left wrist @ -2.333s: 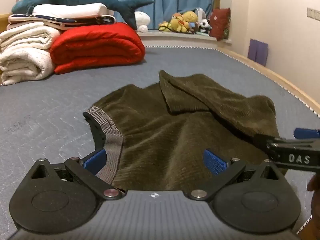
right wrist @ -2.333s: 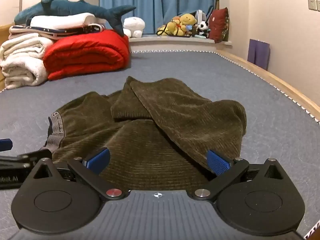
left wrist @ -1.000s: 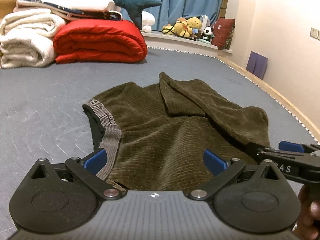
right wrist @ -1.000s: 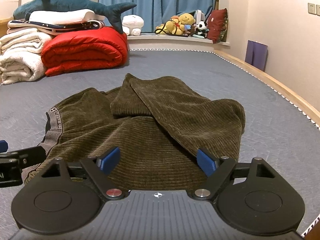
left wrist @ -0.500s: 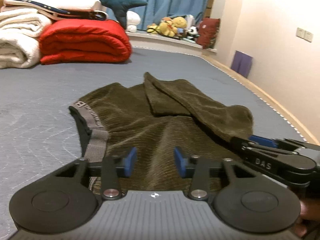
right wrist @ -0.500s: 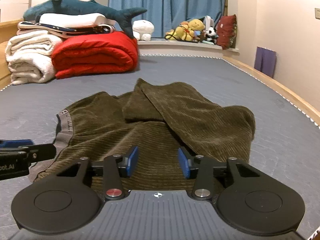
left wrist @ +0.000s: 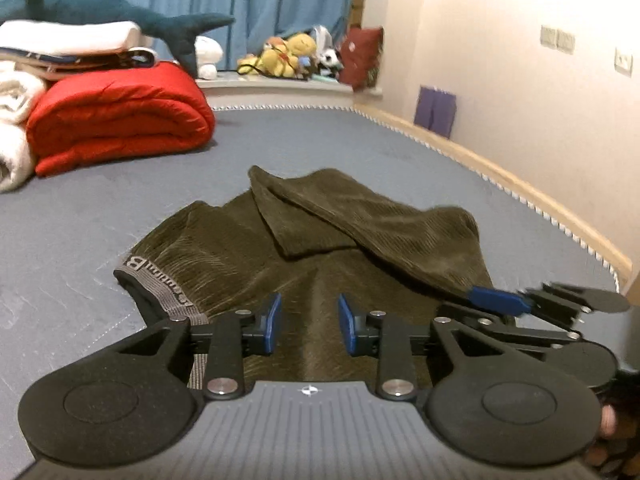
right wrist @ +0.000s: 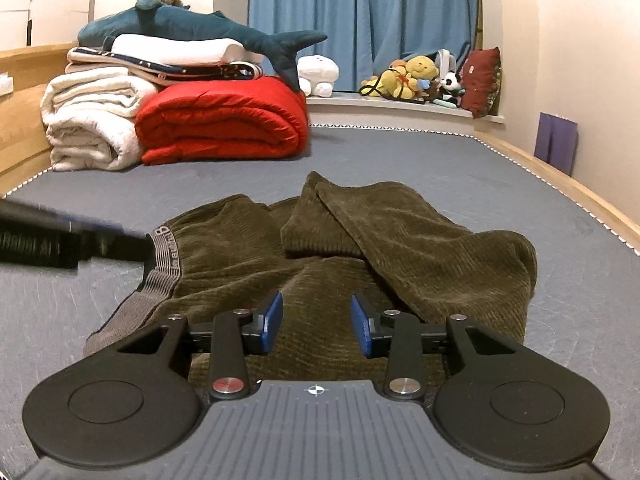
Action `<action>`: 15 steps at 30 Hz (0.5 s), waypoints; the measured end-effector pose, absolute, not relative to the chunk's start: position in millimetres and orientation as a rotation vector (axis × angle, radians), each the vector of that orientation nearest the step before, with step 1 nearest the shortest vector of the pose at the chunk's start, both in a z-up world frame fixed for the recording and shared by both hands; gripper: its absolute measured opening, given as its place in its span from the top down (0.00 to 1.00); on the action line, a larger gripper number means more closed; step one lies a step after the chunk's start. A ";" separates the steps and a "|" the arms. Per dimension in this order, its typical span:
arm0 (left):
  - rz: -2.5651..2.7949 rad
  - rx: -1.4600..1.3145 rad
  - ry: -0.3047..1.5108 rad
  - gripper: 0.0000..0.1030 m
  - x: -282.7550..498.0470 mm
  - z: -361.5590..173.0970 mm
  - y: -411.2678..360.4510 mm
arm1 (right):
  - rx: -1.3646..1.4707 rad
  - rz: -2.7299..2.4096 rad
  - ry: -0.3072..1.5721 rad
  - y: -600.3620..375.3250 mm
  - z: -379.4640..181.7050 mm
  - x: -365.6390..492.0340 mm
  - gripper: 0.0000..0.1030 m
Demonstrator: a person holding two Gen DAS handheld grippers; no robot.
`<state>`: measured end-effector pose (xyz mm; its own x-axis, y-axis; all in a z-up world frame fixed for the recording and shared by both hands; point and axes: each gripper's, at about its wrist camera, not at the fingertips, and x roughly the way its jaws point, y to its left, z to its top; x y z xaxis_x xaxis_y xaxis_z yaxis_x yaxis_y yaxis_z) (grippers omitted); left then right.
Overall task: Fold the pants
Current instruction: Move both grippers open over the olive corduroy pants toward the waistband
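A grey bed [right wrist: 440, 184] fills both views and carries everything here; a blue curtain [right wrist: 360, 20] hangs behind it at twelve o'clock. At ten o'clock on the bed a folded red quilt [right wrist: 220, 124] lies against a rolled white blanket [right wrist: 88, 128]; a blue shark toy [right wrist: 200, 28] rests on the bedding stacked above them. A cluster of soft toys [right wrist: 408, 76] sits on the ledge at one o'clock.

The pants [right wrist: 420, 248], olive and ribbed, lie crumpled in the middle of the bed, straight ahead of both cameras; one leg is folded back over the rest and runs from twelve towards four o'clock. Their grey waistband [right wrist: 164, 264] lies at the nine o'clock edge of the cloth.

The left hand-held gripper [left wrist: 309, 322] has just been closing; its jaws stand narrow, and a ridge of the pants rises into the gap between the blue pads, so it is gripping the cloth near the waistband. The right hand-held gripper [right wrist: 317, 324] has also just been closing; its jaws are narrowed with cloth between them, near the folded leg; whether the pads press that cloth I cannot tell. In the left view it shows at three o'clock, just beside the left one.
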<state>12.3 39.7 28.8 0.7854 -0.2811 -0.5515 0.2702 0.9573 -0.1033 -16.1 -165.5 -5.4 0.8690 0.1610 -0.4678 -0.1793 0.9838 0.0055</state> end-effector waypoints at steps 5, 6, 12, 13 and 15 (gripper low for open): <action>-0.284 -0.212 0.755 0.67 39.3 5.5 71.9 | -0.045 0.191 0.475 -161.9 -8.5 -16.1 0.61; -0.267 -0.194 0.757 0.67 42.6 4.8 74.5 | -0.046 0.192 0.472 -160.7 -9.3 -15.6 0.61; -0.211 -0.256 0.768 0.40 66.4 9.2 111.7 | -0.074 0.211 0.469 -146.6 -16.3 -12.4 0.61; -0.191 -0.268 0.779 0.37 68.5 9.2 119.8 | -0.082 0.216 0.470 -144.7 -16.6 -11.6 0.61; -0.163 -0.295 0.809 0.28 76.8 5.9 133.3 | -0.089 0.242 0.473 -140.1 -17.3 -12.7 0.61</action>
